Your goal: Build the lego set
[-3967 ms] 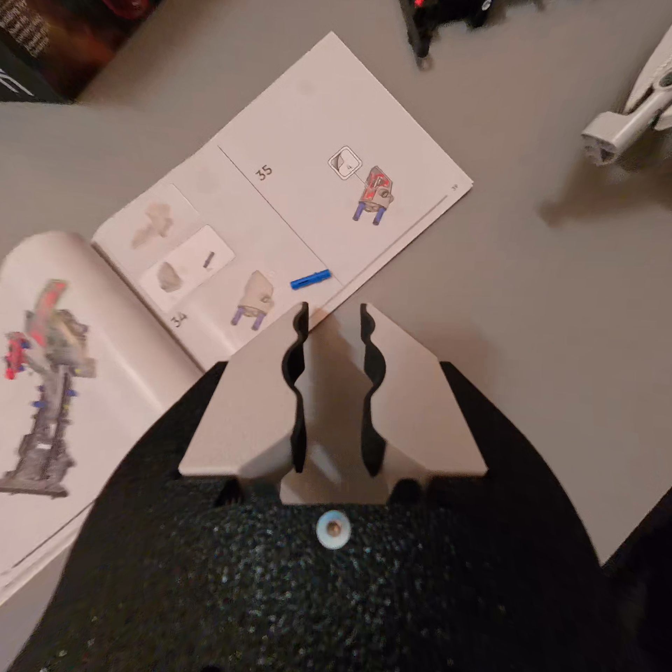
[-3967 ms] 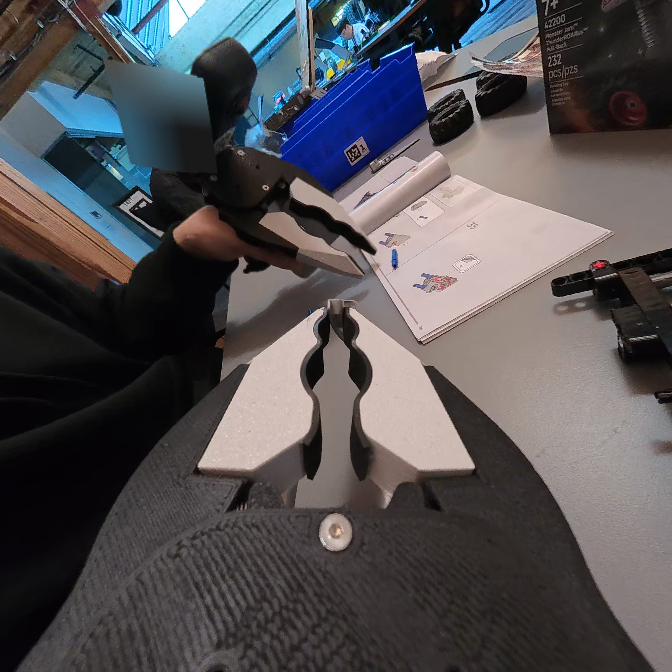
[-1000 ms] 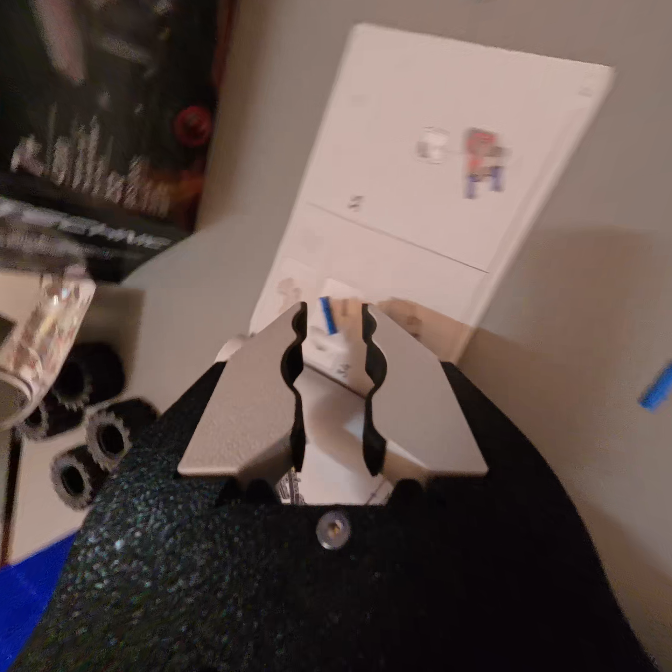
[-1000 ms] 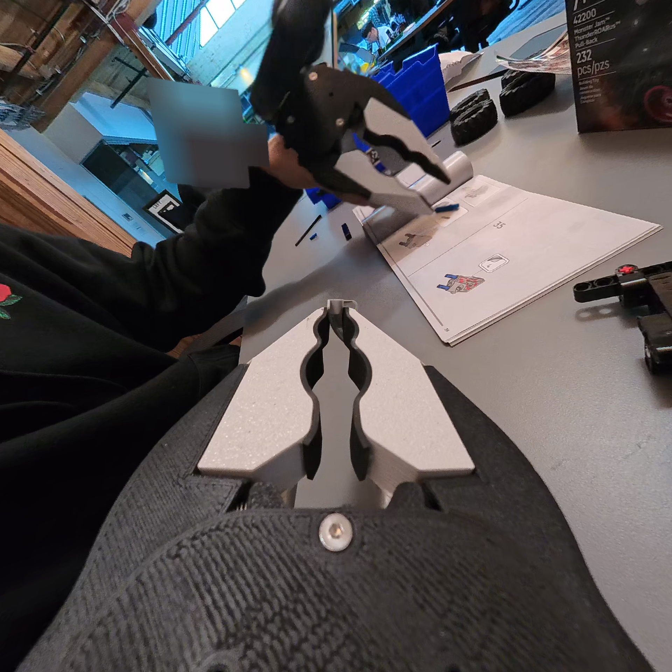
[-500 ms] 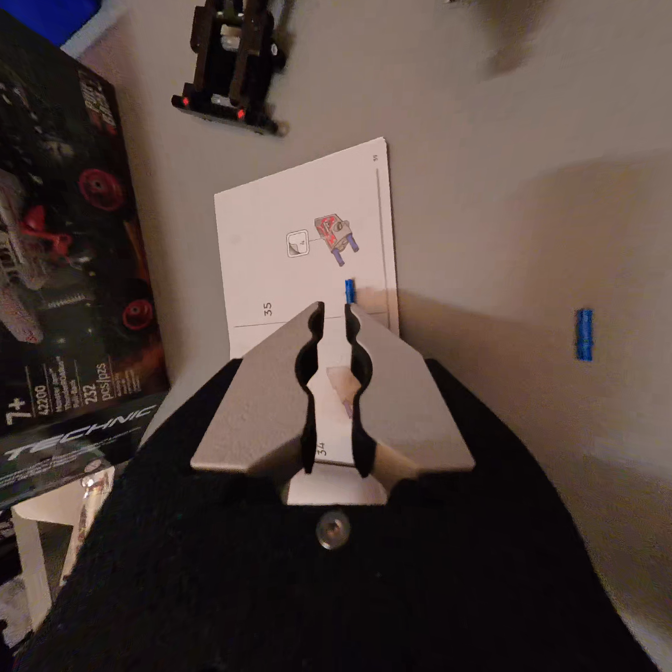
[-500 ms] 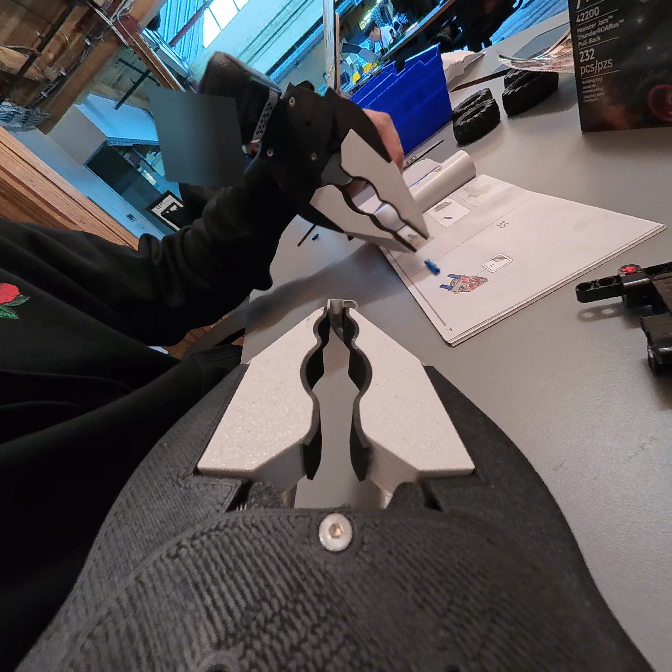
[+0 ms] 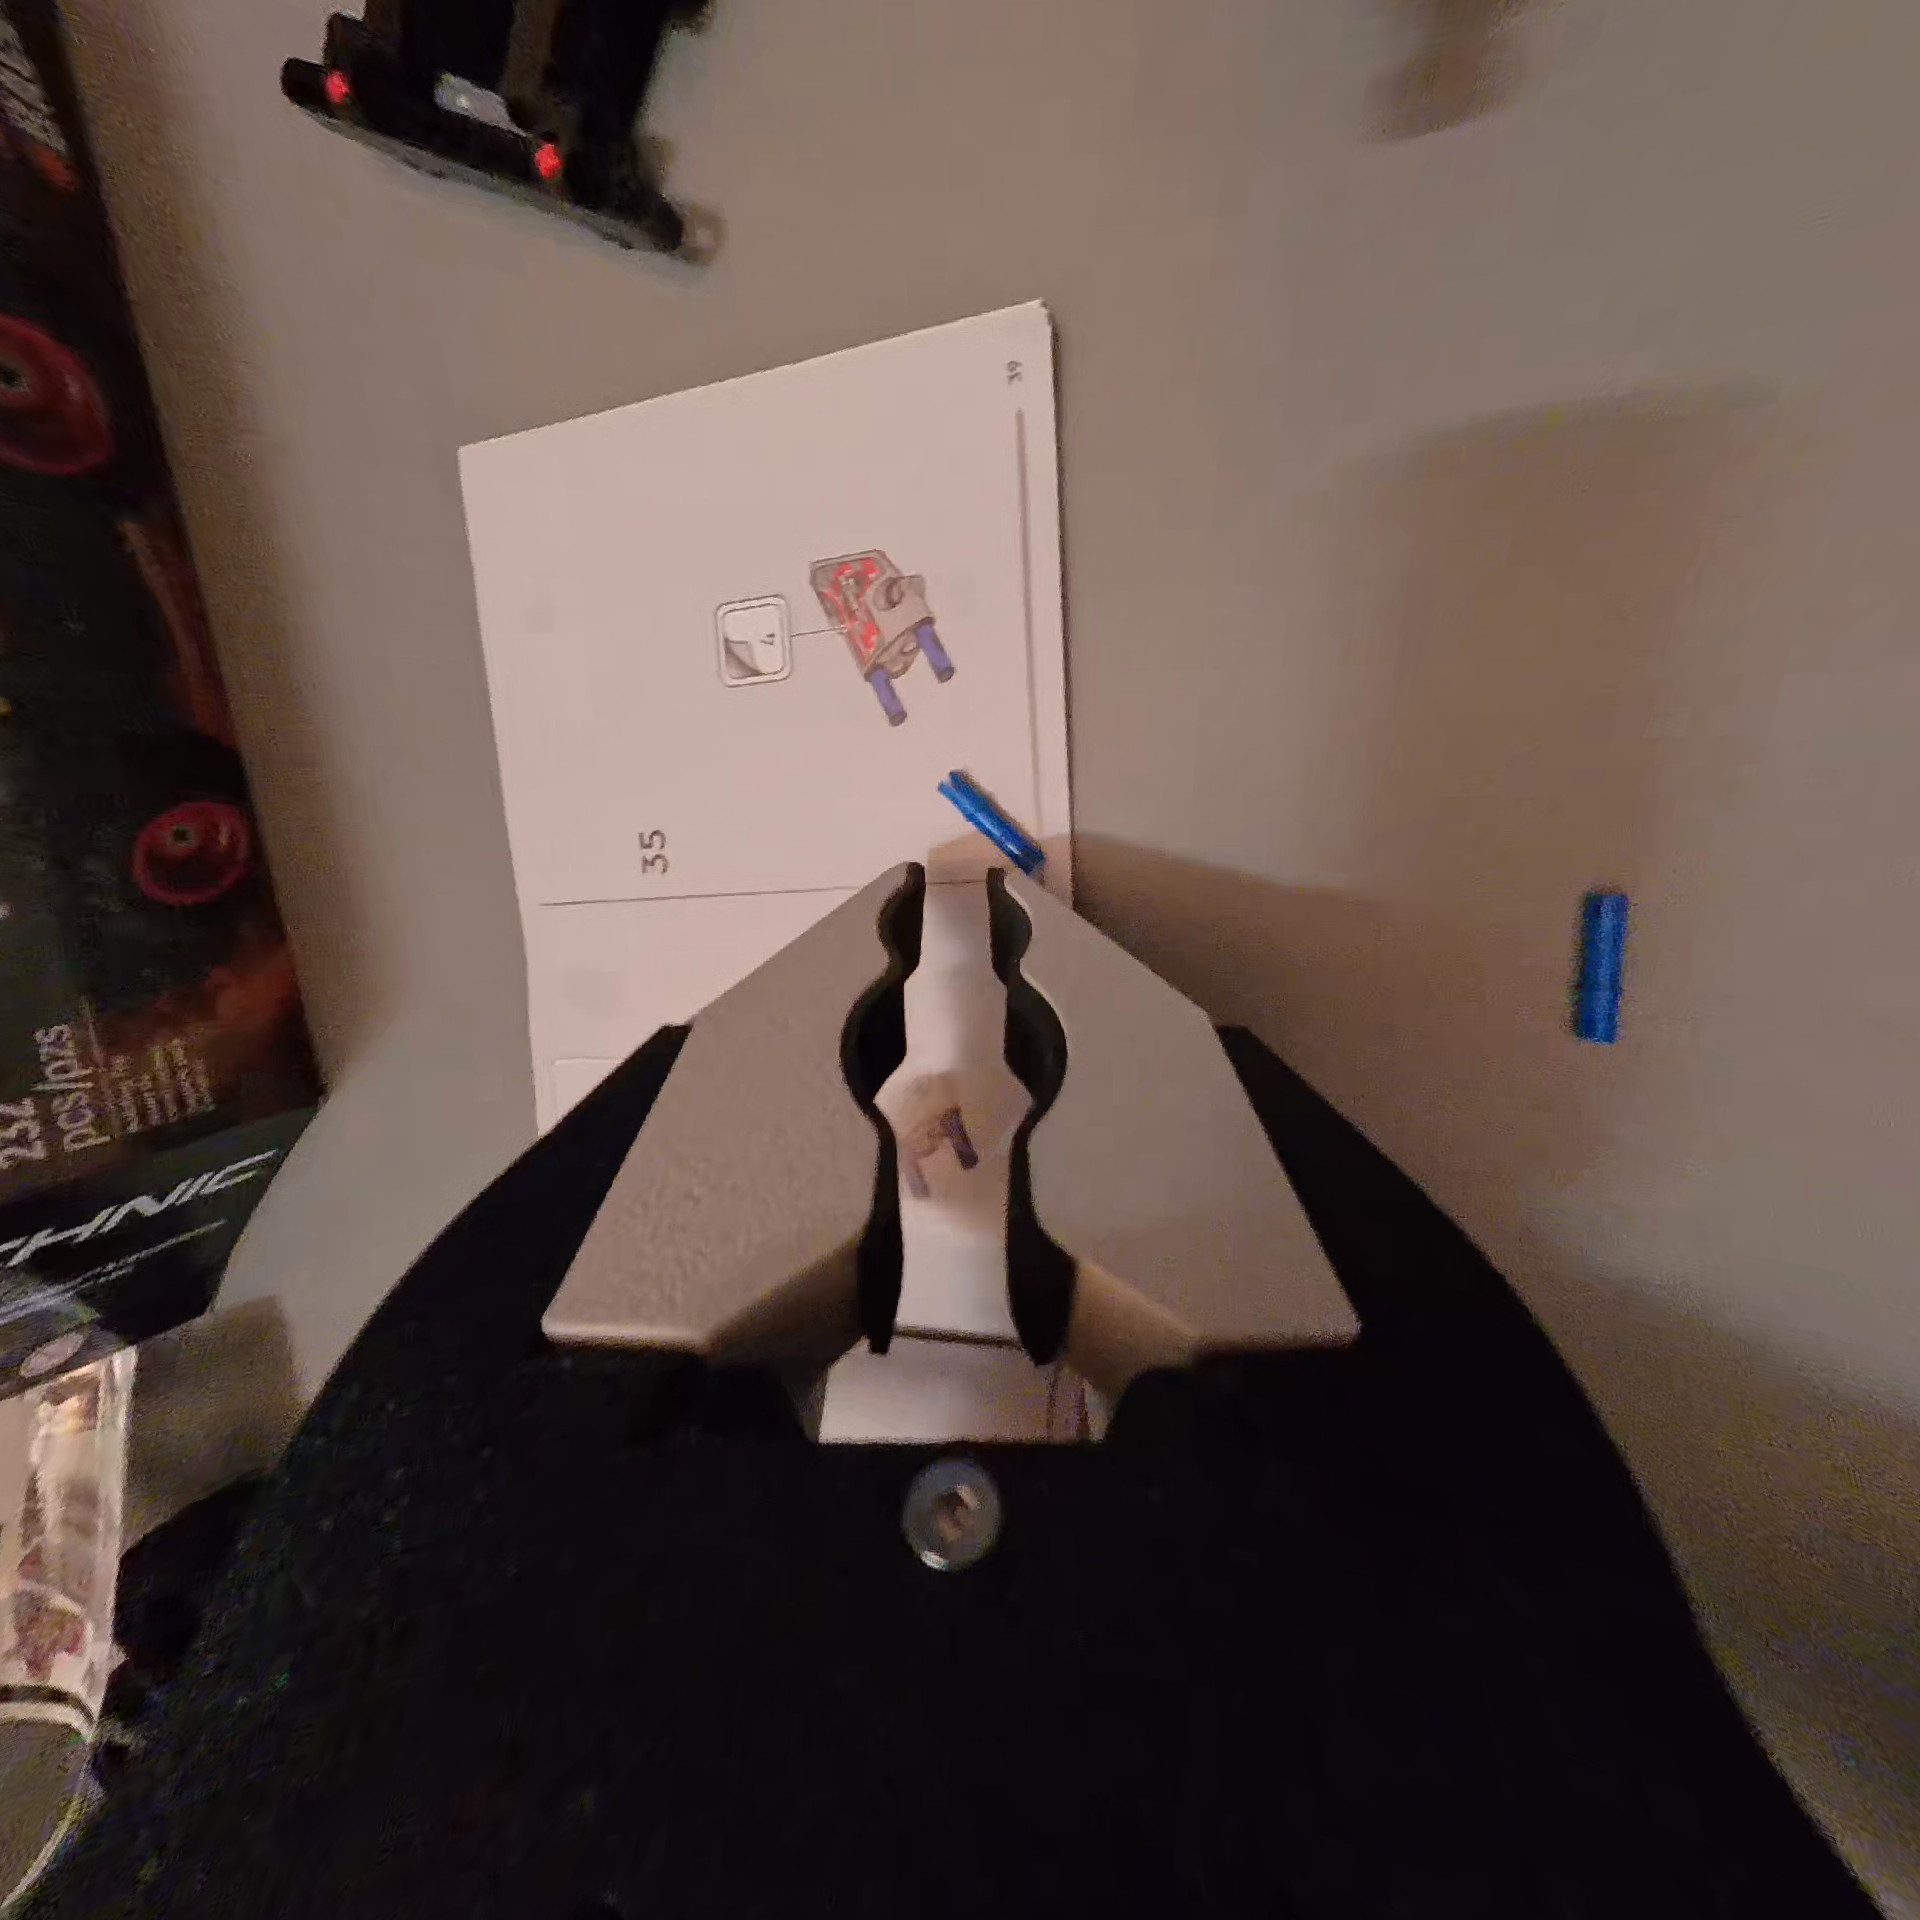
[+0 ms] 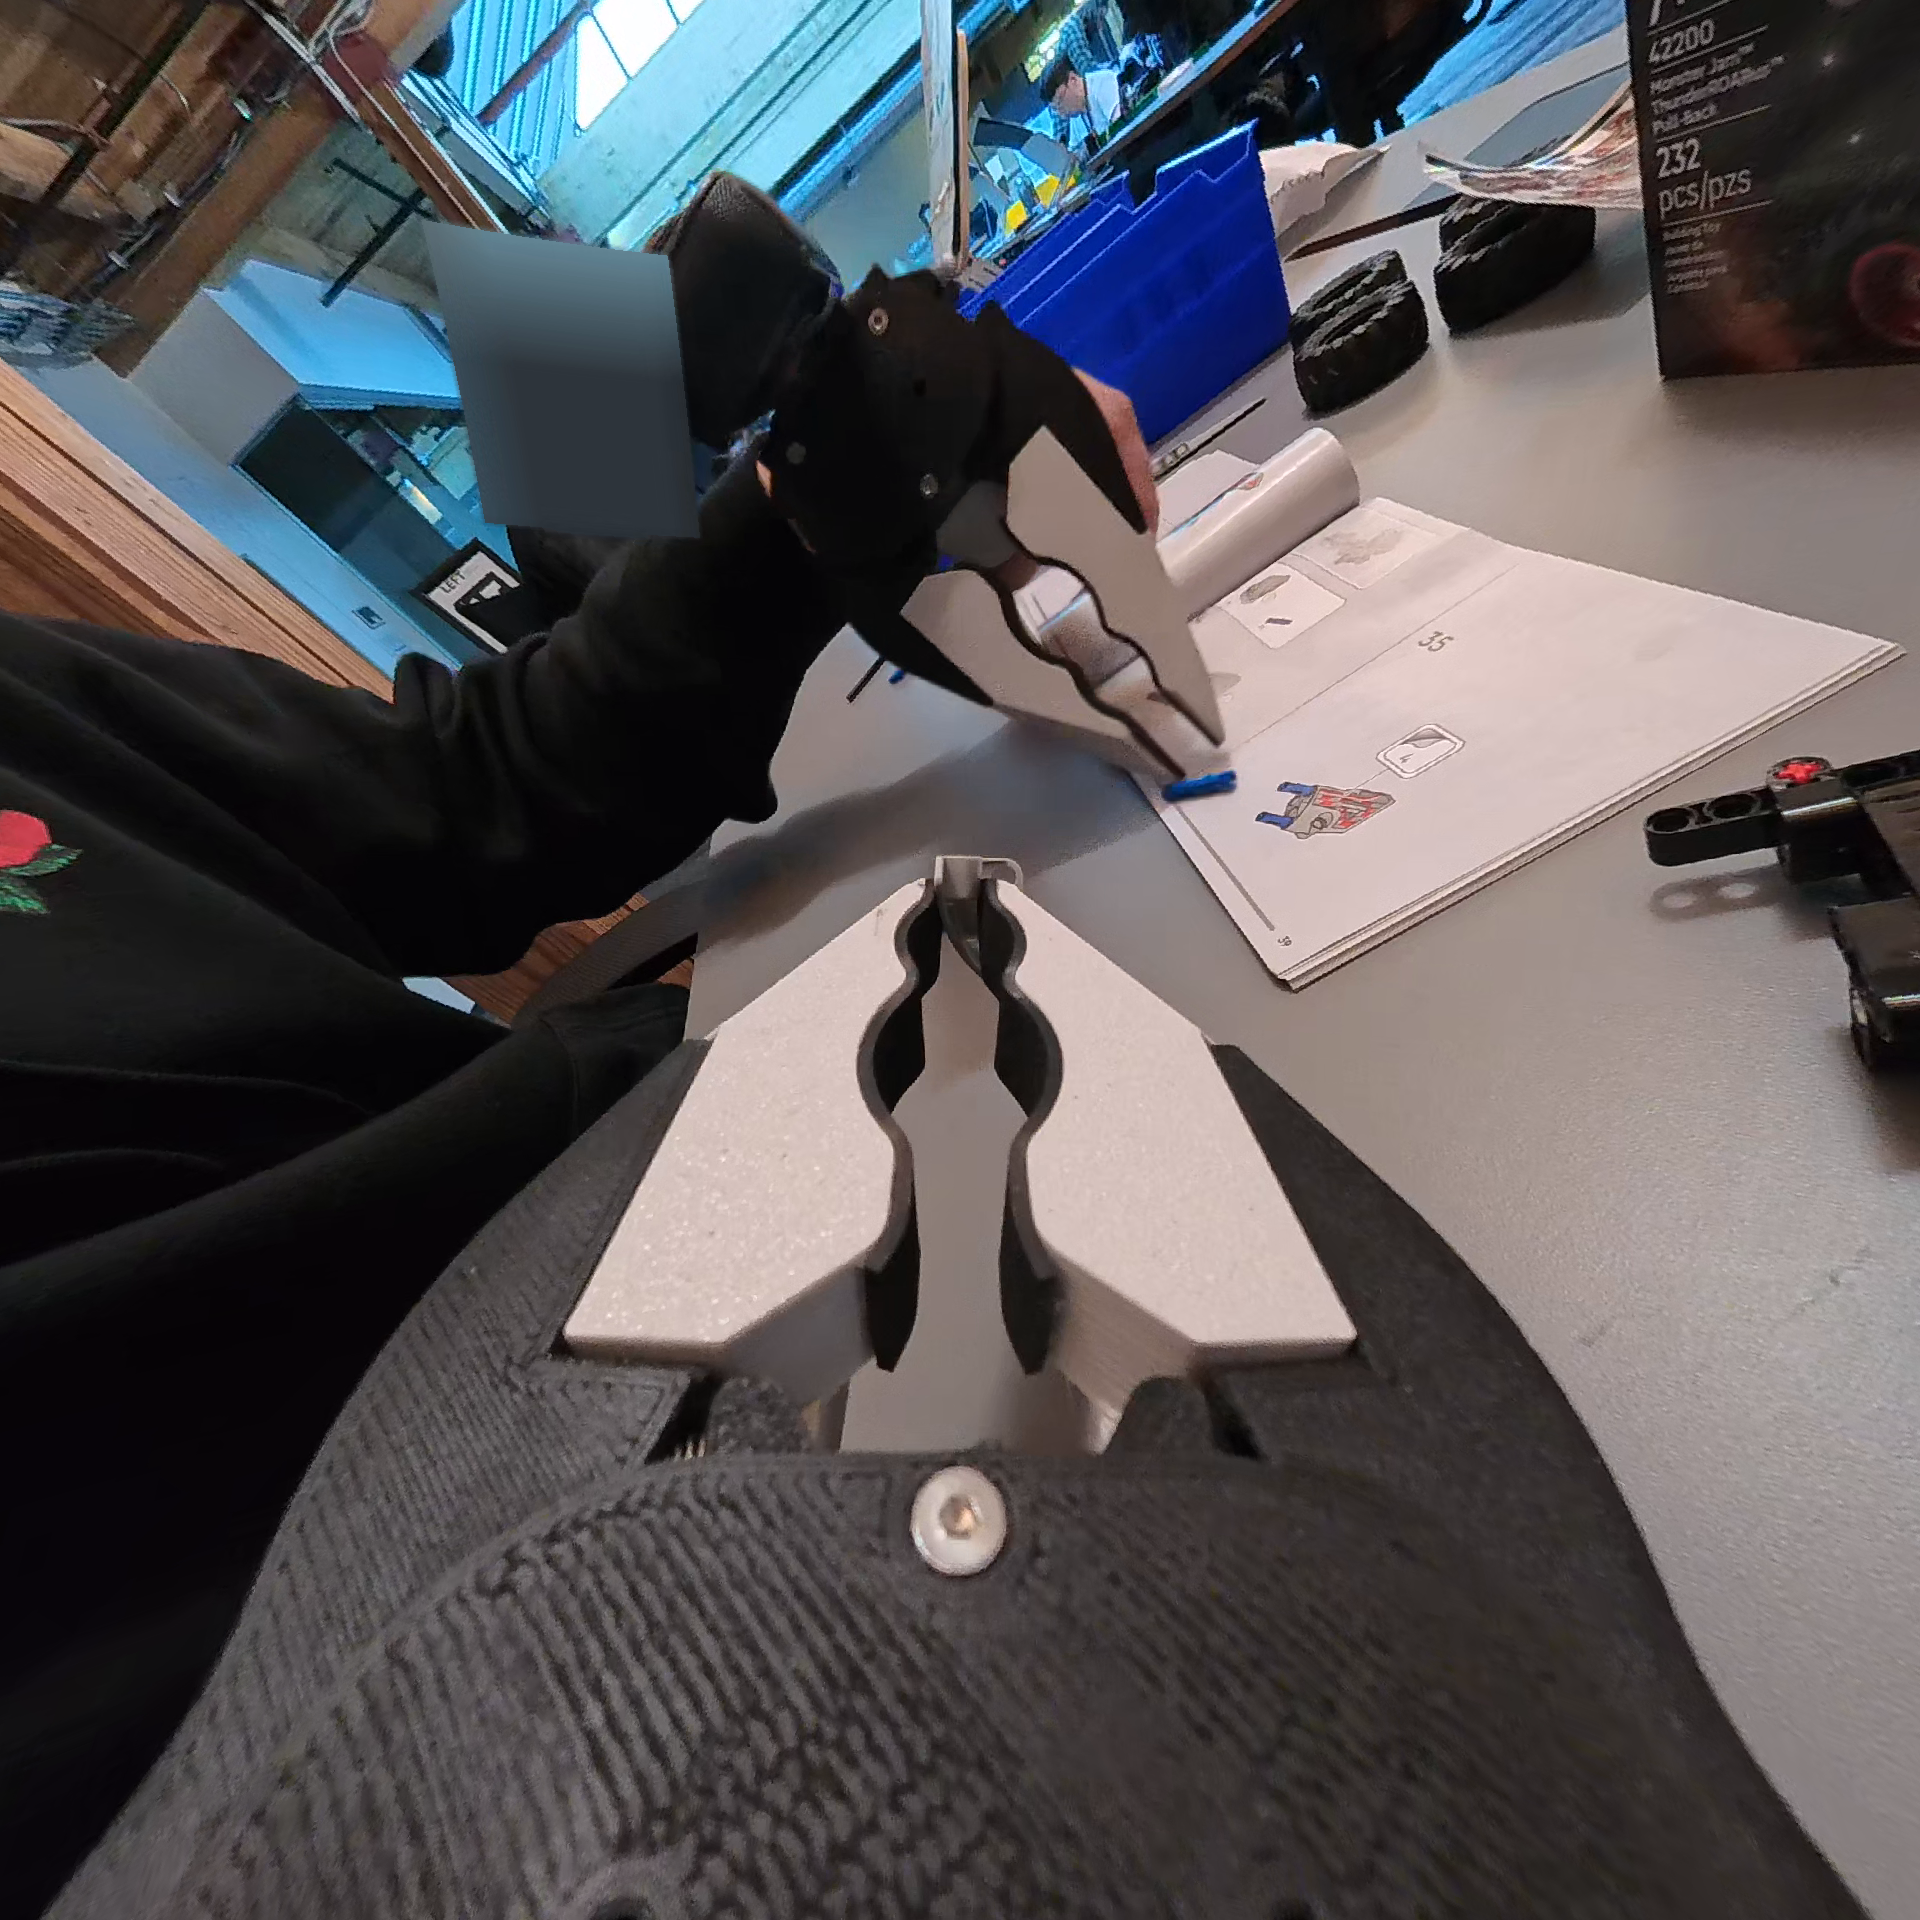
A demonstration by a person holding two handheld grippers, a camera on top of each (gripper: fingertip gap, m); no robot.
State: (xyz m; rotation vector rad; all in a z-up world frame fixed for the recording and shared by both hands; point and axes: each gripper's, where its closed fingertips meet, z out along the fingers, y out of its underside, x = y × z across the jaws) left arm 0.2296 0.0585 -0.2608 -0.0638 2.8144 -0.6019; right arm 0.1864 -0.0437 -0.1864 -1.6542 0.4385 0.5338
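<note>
In the left wrist view, the left gripper (image 7: 954,883) is being held over the open instruction booklet (image 7: 727,540), its jaws parted by a narrow gap with nothing between them. A blue pin (image 7: 989,823) is lying on the booklet's page just beyond the right fingertip, near the page's right edge; whether the tip is touching it cannot be told. A second blue pin (image 7: 1600,966) is lying on the grey table (image 7: 1455,312), well to the right of the booklet. The black lego chassis (image 7: 488,114) is seen beyond the booklet's far edge, and the set's dark box (image 7: 114,727) is lying to the booklet's left. In the right wrist view, the right gripper (image 8: 966,883) is being held low over the table, near the booklet (image 8: 1558,748), with its jaws nearly together and pinching a small grey lego piece (image 8: 971,878) at the tips. The left gripper (image 8: 1195,753) is angled down onto the booklet's page, its tips right at the blue pin (image 8: 1200,784). The black chassis (image 8: 1818,821) is lying to the booklet's right, while two black tyres (image 8: 1361,327) and a blue bin (image 8: 1143,260) are standing beyond the booklet.
</note>
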